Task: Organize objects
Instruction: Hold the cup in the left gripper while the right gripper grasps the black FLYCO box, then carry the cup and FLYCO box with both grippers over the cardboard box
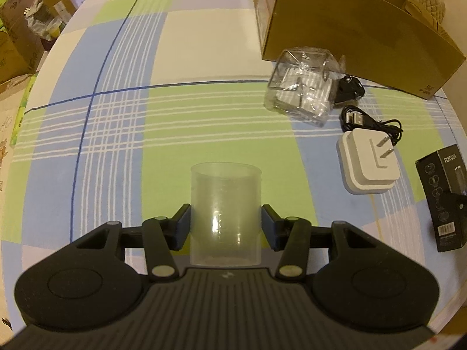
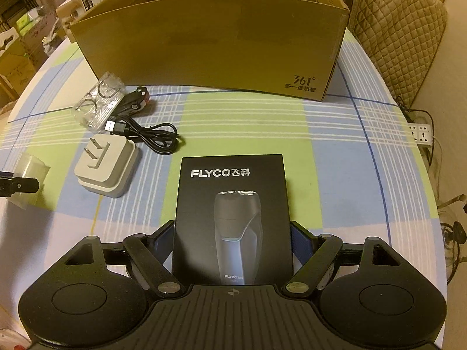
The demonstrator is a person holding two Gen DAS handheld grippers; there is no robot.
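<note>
A translucent plastic cup (image 1: pixel 224 192) sits between the blue pads of my left gripper (image 1: pixel 224 218), which is shut on its sides. The right wrist view shows the same cup (image 2: pixel 29 172) at the far left edge. A black FLYCO shaver box (image 2: pixel 232 192) lies face up between the fingers of my right gripper (image 2: pixel 233 233), whose pads touch its two long edges. That shaver box (image 1: pixel 443 192) also appears at the right edge of the left wrist view. An open brown cardboard box (image 2: pixel 204 43) stands behind, on the checked tablecloth.
A white plug adapter (image 2: pixel 108 169), a coiled black USB cable (image 2: pixel 151 134), a clear plastic case (image 2: pixel 97 102) and a small black toy car (image 2: pixel 135 103) lie left of the shaver box. A quilted chair back (image 2: pixel 397 29) and a power strip (image 2: pixel 420 134) are beyond the table's right edge.
</note>
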